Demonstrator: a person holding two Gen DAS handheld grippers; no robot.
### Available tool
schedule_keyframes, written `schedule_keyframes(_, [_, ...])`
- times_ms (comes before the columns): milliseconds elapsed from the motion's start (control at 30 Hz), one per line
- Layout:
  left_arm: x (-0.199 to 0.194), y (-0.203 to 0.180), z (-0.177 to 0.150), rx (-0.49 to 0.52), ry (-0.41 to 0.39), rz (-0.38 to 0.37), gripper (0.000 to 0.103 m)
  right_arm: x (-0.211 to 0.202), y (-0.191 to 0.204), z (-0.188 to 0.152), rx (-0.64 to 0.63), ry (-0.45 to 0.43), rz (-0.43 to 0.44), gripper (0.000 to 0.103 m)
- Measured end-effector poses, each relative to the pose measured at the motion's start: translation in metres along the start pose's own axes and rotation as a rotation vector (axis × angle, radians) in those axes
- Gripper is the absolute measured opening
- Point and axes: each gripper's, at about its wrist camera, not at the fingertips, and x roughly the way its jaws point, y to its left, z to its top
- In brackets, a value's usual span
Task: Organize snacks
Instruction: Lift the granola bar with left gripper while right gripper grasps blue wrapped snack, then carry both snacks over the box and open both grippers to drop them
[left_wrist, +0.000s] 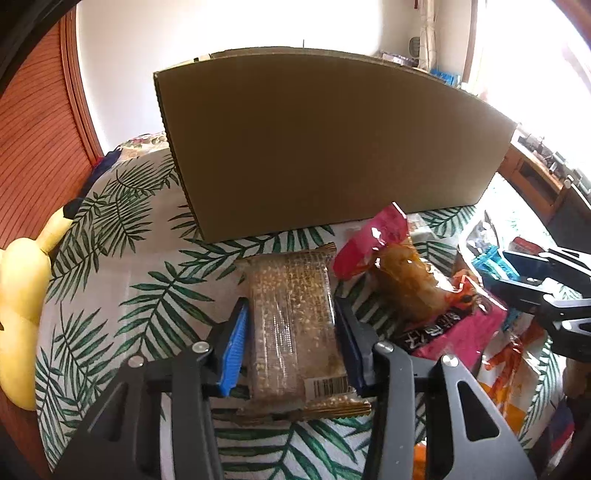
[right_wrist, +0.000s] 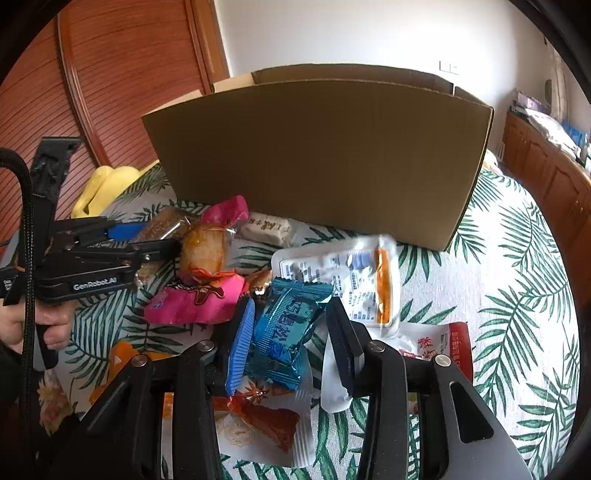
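My left gripper (left_wrist: 290, 314) straddles a clear-wrapped sesame snack bar (left_wrist: 295, 325) lying on the leaf-print cloth; both pads touch its sides. My right gripper (right_wrist: 291, 314) is closed around a blue foil snack packet (right_wrist: 284, 332), its pads pressing both edges. A brown cardboard box (left_wrist: 325, 140) stands just behind the snacks, its open top showing in the right wrist view (right_wrist: 332, 155). A pink packet with an orange snack (left_wrist: 406, 288) lies right of the bar. The left gripper also shows in the right wrist view (right_wrist: 147, 240).
Loose snacks lie on the cloth: a pink packet (right_wrist: 195, 299), a white blister tray (right_wrist: 351, 277), a white-red packet (right_wrist: 436, 347), an orange-filled packet (right_wrist: 266, 424). A yellow plush (left_wrist: 18, 295) sits at left. Wooden furniture (right_wrist: 546, 177) stands right.
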Motion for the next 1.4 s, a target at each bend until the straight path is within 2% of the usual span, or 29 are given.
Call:
schedule_keyframes(133, [-0.009,-0.001,-0.003,-0.013,-0.021,-0.014,0.044,-0.001,0.0,0.0,0.005,0.013,0.016,0.037])
schedule_keyframes(300, [-0.021,-0.001,-0.005,-0.021,-0.046,-0.026,0.043,0.004,0.004,-0.005,-0.007,0.046,-0.007,0.023])
schedule_keyframes(367, [-0.024,-0.002,-0.006,-0.021,-0.055,-0.032,0.043,0.0,0.005,-0.006,-0.01,0.037,-0.018,0.021])
schedule_keyframes(900, [-0.066,-0.021,-0.012,0.008,-0.141,-0.046,0.041,-0.059,0.012,-0.007,0.017,-0.099,-0.052,0.021])
schedule_keyframes(1400, [-0.123,-0.031,-0.005,0.017,-0.237,-0.051,0.041,-0.12,0.019,-0.013,0.026,-0.211,-0.071,0.021])
